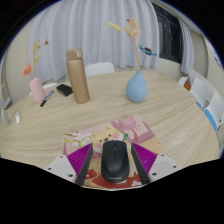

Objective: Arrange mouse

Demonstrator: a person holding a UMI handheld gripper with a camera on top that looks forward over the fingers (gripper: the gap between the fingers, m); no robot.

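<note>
A black computer mouse [115, 162] lies lengthwise between my two fingers, over a floral pink-and-cream mouse mat [128, 127] on the pale wooden table [170, 130]. My gripper [114, 153] is shut on the mouse, with a magenta pad [84, 160] against each of its sides. The mouse's rear end is hidden below the fingers. I cannot tell whether it rests on the mat or hangs just above it.
Beyond the mat stand a tall brown cylinder [78, 77] and a blue vase [137, 88] with flowers. A pink object [38, 92] and a small dark item [65, 90] lie to the far left. White chairs [205, 100] line the table's right edge. Curtains hang behind.
</note>
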